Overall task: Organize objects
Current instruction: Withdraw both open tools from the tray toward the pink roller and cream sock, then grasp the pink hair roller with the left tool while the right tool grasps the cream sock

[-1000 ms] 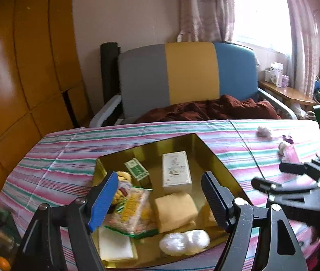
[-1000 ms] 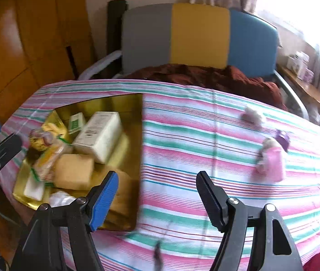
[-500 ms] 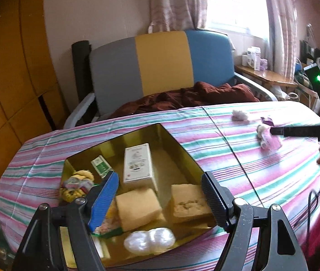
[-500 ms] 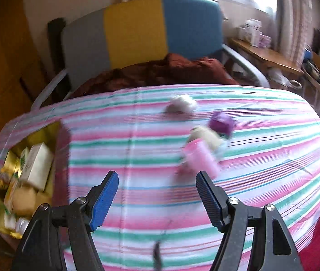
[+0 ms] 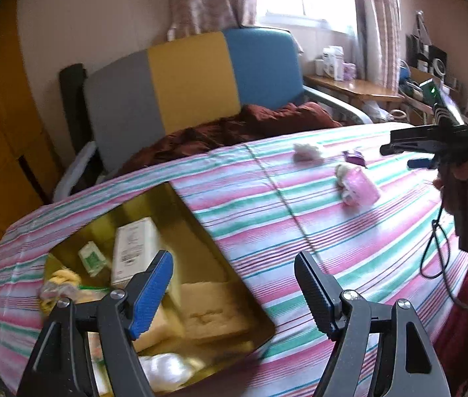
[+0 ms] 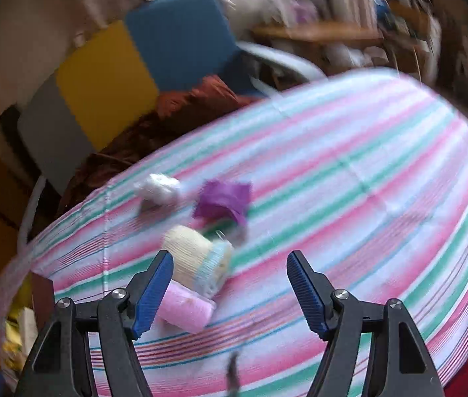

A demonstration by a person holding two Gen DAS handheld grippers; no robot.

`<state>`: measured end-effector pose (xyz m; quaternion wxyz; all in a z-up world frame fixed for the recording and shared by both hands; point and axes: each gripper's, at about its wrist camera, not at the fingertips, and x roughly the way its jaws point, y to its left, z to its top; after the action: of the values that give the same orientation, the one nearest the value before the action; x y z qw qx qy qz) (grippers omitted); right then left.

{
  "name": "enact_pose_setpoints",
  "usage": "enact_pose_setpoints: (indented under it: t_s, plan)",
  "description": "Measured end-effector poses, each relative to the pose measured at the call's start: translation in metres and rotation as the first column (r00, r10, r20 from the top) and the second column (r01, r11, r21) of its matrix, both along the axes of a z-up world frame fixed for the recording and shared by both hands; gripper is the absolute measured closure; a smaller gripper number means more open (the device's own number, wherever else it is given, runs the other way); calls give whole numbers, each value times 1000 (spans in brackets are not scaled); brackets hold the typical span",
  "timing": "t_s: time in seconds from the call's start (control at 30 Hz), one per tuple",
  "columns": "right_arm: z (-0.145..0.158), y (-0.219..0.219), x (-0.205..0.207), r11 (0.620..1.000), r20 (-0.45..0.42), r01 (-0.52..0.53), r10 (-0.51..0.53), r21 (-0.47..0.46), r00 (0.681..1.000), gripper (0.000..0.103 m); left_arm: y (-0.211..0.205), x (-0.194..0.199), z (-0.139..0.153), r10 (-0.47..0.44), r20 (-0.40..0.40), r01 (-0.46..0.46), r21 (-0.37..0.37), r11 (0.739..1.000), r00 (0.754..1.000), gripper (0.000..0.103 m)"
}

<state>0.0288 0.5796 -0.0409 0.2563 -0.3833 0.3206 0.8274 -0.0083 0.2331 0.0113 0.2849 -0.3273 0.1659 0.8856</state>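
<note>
Striped surface (image 5: 316, 231) mid-frame; gold tray (image 5: 201, 218) lower left. Both grippers' fingers (image 5: 151, 284) (image 6: 153, 289) parted wide, gripping nothing.

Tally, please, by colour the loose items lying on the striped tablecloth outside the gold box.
White: 1, the fluffy white wad
Purple: 1, the purple packet
Cream: 1, the cream roll
Pink: 1, the pink roll
Total: 4
</note>
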Motion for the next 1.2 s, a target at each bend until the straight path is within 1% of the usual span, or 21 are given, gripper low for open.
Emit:
enact_pose_setpoints:
  t_s: [0.13, 0.27, 0.37, 0.43, 0.47, 0.5, 0.53, 0.63, 0.67, 0.7, 0.8, 0.93, 1.0, 1.03, 1.1, 1.13, 1.17, 1.2]
  plan:
    - [-3, 10, 8, 998, -39, 22, -25, -57, 999, 30, 35, -6, -9, -50, 66, 50, 8, 999, 997, 27]
    - [-5, 10, 9, 996, -52, 15, -20, -91, 998, 30, 74, -11, -18, -108, 93, 109, 3, 994, 990, 27]
    - [-9, 11, 6, 993, -47, -2, -4, -118, 999, 30, 97, -14, -22, -144, 84, 145, 1, 989, 986, 27]
    - [-11, 10, 4, 991, -40, -11, 6, -134, 999, 30, 117, -17, -25, -197, 93, 198, -1, 980, 976, 26]
    - [-11, 10, 4, 990, -39, -16, 10, -142, 999, 30, 122, -18, -25, -214, 95, 214, 4, 977, 972, 24]
    - [-12, 10, 4, 989, -40, -19, 13, -148, 999, 30, 129, -19, -26, -240, 104, 240, 18, 971, 965, 22]
    - [-12, 10, 4, 988, -40, -22, 16, -151, 999, 30, 135, -22, -26, -268, 119, 264, 45, 963, 956, 22]
    - [-13, 11, 4, 986, -49, -26, 18, -165, 999, 30, 149, -29, -26, -312, 146, 301, 92, 949, 939, 20]
    - [-13, 12, 4, 986, -51, -24, 16, -167, 999, 30, 153, -31, -27, -326, 149, 315, 96, 944, 934, 20]
    - [-13, 13, 5, 986, -53, -17, 8, -169, 999, 30, 158, -32, -28, -337, 145, 328, 84, 941, 930, 20]
    - [-13, 20, 11, 981, -64, 17, -30, -193, 997, 30, 179, -29, -33, -383, 96, 384, 11, 923, 919, 20]
    - [-18, 32, 20, 965, -93, 60, -86, -255, 992, 30, 206, -22, -42, -448, 20, 448, -101, 888, 894, 17]
    - [-18, 35, 23, 960, -101, 68, -99, -271, 990, 30, 217, -17, -48, -485, -15, 477, -154, 865, 874, 16]
    - [-19, 36, 23, 959, -100, 72, -102, -273, 990, 30, 225, -12, -50, -510, -33, 496, -180, 849, 860, 15]
    - [-19, 36, 22, 958, -101, 70, -101, -277, 990, 30, 236, -6, -56, -552, -59, 526, -231, 818, 832, 7]
    - [-20, 36, 22, 958, -100, 69, -100, -278, 990, 30, 242, -2, -62, -574, -83, 536, -269, 800, 814, 7]
    - [-20, 36, 21, 958, -99, 67, -98, -277, 990, 30, 249, 0, -67, -587, -103, 538, -301, 788, 803, 7]
    - [-20, 36, 21, 959, -96, 66, -96, -276, 991, 30, 252, 1, -70, -590, -110, 536, -314, 784, 800, 8]
